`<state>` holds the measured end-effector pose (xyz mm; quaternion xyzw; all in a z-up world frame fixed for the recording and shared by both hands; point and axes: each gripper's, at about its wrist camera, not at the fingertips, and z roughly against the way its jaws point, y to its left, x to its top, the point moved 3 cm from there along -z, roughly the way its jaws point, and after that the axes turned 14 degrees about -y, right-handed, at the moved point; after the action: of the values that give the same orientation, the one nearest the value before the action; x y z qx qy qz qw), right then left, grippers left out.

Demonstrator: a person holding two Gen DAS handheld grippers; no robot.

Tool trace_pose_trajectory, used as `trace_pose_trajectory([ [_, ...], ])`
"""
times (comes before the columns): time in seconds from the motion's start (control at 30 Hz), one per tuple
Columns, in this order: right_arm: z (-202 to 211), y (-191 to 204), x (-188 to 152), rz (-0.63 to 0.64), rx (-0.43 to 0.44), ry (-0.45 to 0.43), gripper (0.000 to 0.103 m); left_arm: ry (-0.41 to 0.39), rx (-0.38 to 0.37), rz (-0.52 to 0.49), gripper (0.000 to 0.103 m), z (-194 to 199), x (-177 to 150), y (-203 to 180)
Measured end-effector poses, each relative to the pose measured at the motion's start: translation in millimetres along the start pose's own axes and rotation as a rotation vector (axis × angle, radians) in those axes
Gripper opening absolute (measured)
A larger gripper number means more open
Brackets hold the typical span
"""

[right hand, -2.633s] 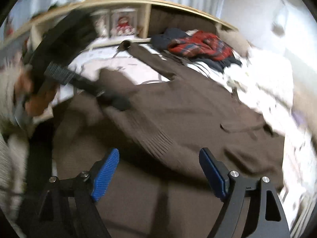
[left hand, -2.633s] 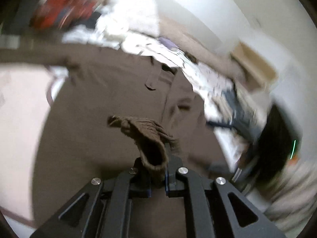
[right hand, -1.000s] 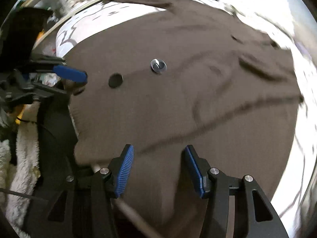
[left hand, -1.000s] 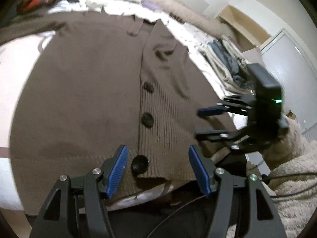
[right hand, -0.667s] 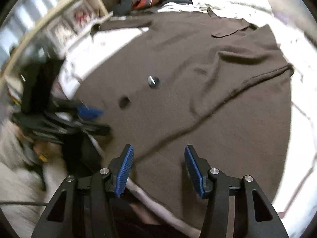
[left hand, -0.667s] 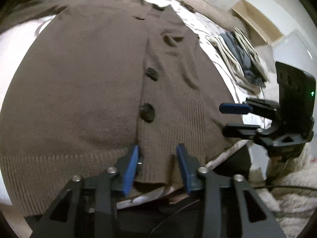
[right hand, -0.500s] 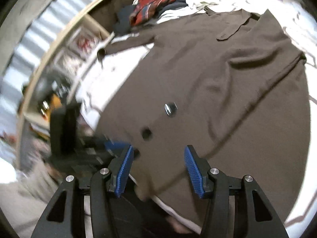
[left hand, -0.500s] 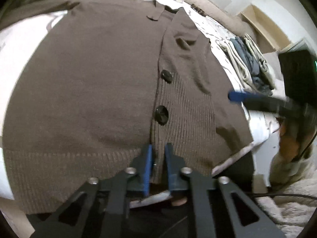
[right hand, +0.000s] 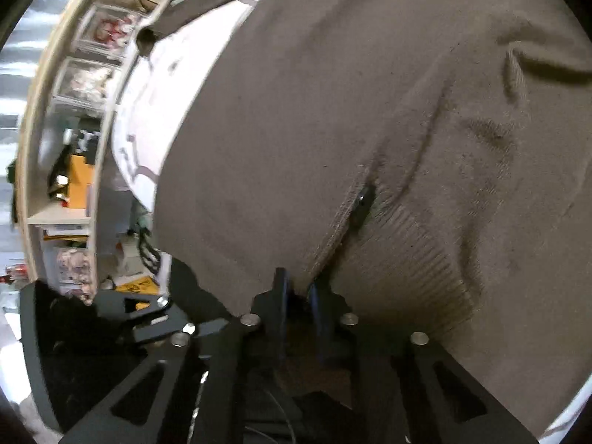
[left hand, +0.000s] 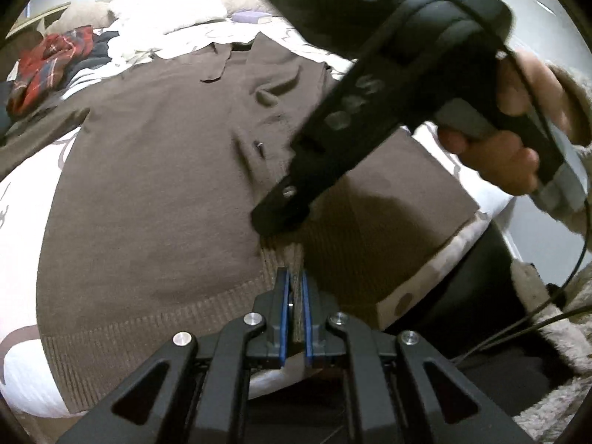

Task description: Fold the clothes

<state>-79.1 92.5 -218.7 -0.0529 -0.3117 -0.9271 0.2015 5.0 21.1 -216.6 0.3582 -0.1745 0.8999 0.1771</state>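
Observation:
A brown knit cardigan [left hand: 155, 170] lies spread flat on a white bed [left hand: 22, 199], collar far, ribbed hem near. My left gripper [left hand: 294, 288] is shut on the hem at the front button band. My right gripper [right hand: 298, 292] is shut on the same button band just beyond, lifting a ridge of knit; it shows in the left wrist view [left hand: 281, 214] as a black body held by a hand. A dark button [right hand: 364, 199] peeks from the opening. The cardigan fills the right wrist view [right hand: 296, 111].
A red plaid garment [left hand: 48, 63] and dark clothes lie at the bed's far left. White pillows [left hand: 155, 11] sit at the head. A wooden shelf unit [right hand: 63, 118] with boxes stands left of the bed. Cables [left hand: 536, 322] hang at the near right.
My left gripper closed on the cardigan's hem at the button band. My right gripper swung in from the right and closed on the band just beyond it.

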Motion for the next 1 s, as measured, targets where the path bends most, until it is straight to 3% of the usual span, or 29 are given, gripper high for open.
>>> trace_pose_trajectory([
  [0.1, 4.8, -2.7, -1.7, -0.034, 0.048, -0.033, 0.009, 0.014, 0.015, 0.048, 0.016, -4.5, 1.0, 5.8],
  [0.17, 4.1, -6.5, -1.0, -0.062, 0.064, -0.043, 0.009, 0.02, 0.026, 0.067, 0.036, -7.6, 2.1, 9.1],
  [0.23, 4.6, -9.8, -2.3, -0.075, 0.078, -0.05, 0.009, 0.02, 0.028, 0.076, 0.042, -11.5, 4.7, 8.5],
  [0.3, 3.4, -7.6, -0.2, -0.069, 0.088, -0.06, 0.009, 0.027, 0.003, 0.102, 0.041, -16.6, 6.1, 7.7],
  [0.37, 0.9, -2.7, 2.3, -0.053, 0.1, -0.076, 0.009, 0.044, -0.055, 0.167, 0.008, -21.5, 4.7, 8.9],
  [0.47, 10.4, 1.9, 2.9, -0.018, 0.098, -0.137, 0.01, 0.042, -0.145, 0.347, 0.008, -20.1, 5.8, 28.4],
  [0.53, 29.1, -1.2, 4.1, -0.011, 0.134, -0.225, 0.018, 0.028, -0.193, 0.449, 0.008, -14.5, 9.9, 43.4],
  [0.57, 42.6, -7.9, 6.4, -0.012, 0.132, -0.273, 0.04, 0.017, -0.2, 0.476, 0.008, -10.4, 13.6, 51.0],
  [0.6, 60.3, -19.5, 11.9, -0.019, 0.097, -0.329, 0.075, 0.007, -0.207, 0.5, 0.008, -6.5, 17.4, 58.3],
  [0.63, 77.7, -31.3, 18.8, -0.022, 0.056, -0.386, 0.085, 0.0, -0.211, 0.511, 0.008, -3.8, 21.6, 64.2],
  [0.77, 143.7, -82.6, 67.6, 0.029, -0.233, -0.618, 0.086, -0.026, -0.231, 0.548, 0.008, 4.5, 43.1, 83.7],
  [0.8, 155.4, -97.4, 89.5, 0.095, -0.372, -0.651, 0.086, -0.03, -0.227, 0.548, 0.008, 6.0, 48.1, 86.5],
  [0.83, 158.1, -107.2, 108.4, 0.157, -0.464, -0.646, 0.086, -0.035, -0.223, 0.549, 0.008, 7.6, 53.2, 89.4],
  [0.9, 151.4, -122.4, 144.1, 0.228, -0.566, -0.602, 0.086, -0.042, -0.214, 0.55, 0.008, 9.7, 62.6, 96.4],
  [1.0, 128.5, -146.2, 195.4, 0.3, -0.636, -0.529, 0.085, -0.035, -0.195, 0.55, 0.008, 9.0, 72.5, 105.6],
])
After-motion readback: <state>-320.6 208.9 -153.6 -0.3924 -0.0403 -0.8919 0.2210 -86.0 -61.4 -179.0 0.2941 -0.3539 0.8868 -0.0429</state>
